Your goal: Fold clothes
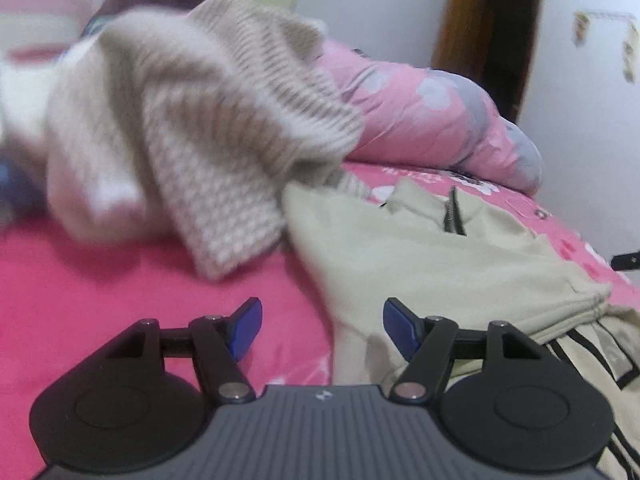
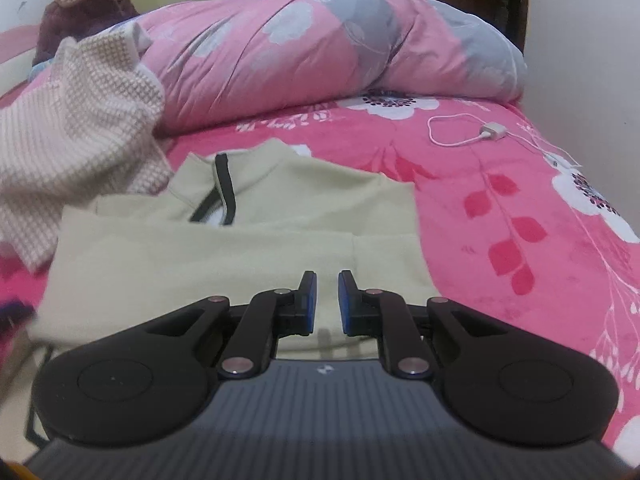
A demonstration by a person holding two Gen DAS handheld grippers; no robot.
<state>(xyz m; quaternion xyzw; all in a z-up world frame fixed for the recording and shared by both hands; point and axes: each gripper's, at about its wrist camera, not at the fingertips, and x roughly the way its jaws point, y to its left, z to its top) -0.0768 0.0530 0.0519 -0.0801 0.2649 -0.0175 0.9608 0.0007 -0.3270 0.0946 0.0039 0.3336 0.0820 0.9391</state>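
A cream zip-neck pullover (image 2: 240, 252) lies flat on the pink floral bed sheet (image 2: 520, 200), collar toward the quilt. A beige-and-white knit sweater (image 2: 72, 120) is heaped at its left; it is blurred in the left wrist view (image 1: 200, 120). My right gripper (image 2: 328, 280) hovers over the pullover's near hem, its blue pads shut to a thin gap with nothing between them. My left gripper (image 1: 322, 312) is open wide and empty, above the spot where the pullover's (image 1: 420, 256) left edge meets the sheet (image 1: 120, 292).
A rolled pink-and-grey quilt (image 2: 320, 48) fills the back of the bed. A white charger and cable (image 2: 452, 142) lie on the sheet at the right. A black-striped cream garment (image 1: 600, 360) sits by the pullover. A person in a purple jacket (image 2: 80, 12) sits far left.
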